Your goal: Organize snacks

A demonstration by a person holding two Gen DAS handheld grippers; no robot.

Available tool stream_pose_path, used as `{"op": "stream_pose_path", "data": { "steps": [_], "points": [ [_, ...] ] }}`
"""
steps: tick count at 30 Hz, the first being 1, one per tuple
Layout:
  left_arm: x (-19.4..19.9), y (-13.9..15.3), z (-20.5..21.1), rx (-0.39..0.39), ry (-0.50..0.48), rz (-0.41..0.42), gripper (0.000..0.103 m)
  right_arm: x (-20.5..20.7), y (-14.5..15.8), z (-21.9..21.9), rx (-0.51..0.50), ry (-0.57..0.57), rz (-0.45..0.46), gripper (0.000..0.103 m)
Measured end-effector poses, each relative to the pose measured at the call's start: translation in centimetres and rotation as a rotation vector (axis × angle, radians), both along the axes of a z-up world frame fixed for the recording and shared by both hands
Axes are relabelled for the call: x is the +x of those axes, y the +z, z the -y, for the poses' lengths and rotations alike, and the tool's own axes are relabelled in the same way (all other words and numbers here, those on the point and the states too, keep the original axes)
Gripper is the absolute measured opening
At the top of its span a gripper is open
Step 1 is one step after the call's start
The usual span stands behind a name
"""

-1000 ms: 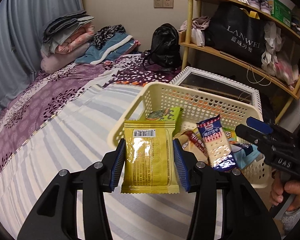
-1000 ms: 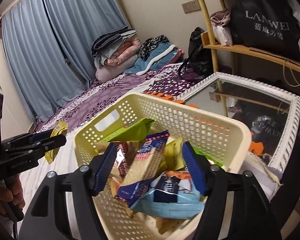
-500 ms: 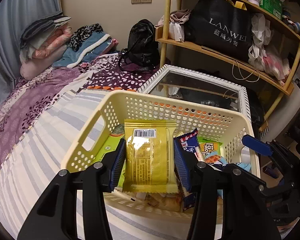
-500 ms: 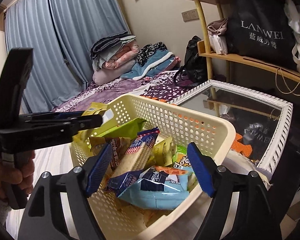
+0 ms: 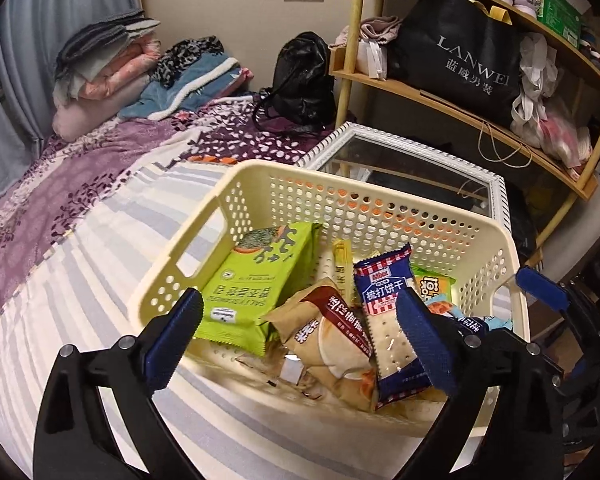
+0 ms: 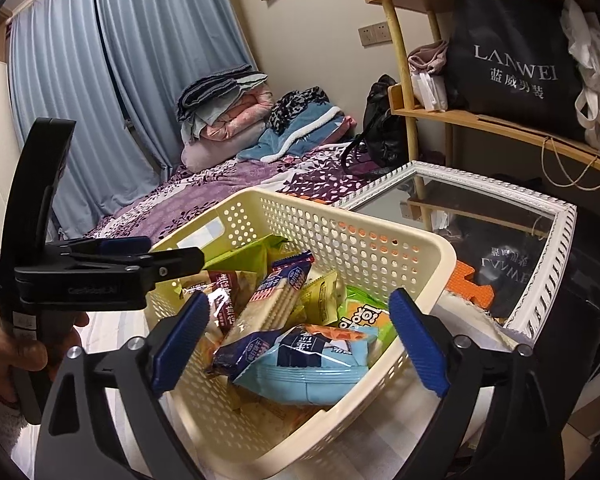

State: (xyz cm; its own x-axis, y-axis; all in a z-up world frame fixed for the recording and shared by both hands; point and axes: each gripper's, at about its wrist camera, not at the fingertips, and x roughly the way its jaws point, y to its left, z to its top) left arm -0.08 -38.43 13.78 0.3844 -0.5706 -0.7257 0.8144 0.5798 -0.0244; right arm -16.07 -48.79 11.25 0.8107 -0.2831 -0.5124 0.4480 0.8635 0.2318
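Cream perforated plastic forms the rectangular basket [image 5: 380, 216], which rests on the striped bedsheet [image 5: 80, 280] beside a white-framed mirror [image 5: 420, 156]. In the left wrist view, the left gripper [image 5: 300, 326] hangs over the near rim with its ribbed blue pads spread wide and nothing between them. Inside the basket lie a flat green seaweed packet [image 5: 256, 280], a crinkled tan pastry wrapper [image 5: 332, 340], a glossy blue cracker pack [image 5: 388, 320] and a narrow yellow packet [image 5: 342, 268] standing on edge. In the right wrist view, the right gripper [image 6: 300, 340] is likewise spread and empty above the basket [image 6: 380, 248], over a puffy light-blue pouch [image 6: 312, 372]. The cracker pack [image 6: 276, 300] leans tilted against other packets.
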Motion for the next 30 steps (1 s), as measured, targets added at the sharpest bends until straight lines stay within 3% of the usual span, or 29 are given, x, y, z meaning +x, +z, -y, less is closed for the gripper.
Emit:
{"op": "stream_pose_path", "data": {
  "steps": [11, 26, 30],
  "points": [
    [-1.9, 2.0, -3.1, 0.002, 0.048, 0.093, 0.099, -1.1, 1.3, -1.6, -0.012, 0.016, -0.014, 0.098],
    [-5.1, 5.5, -9.1, -0.152, 0.116, 0.198, 0.1, -3.3, 4.2, -6.4, -0.151, -0.008, -0.053, 0.098],
    [-5.6, 5.8, -10.5, -0.16, 0.14, 0.219, 0.1, -3.2, 4.5, -7.6, -0.176, -0.029, -0.081, 0.098]
  ]
}}
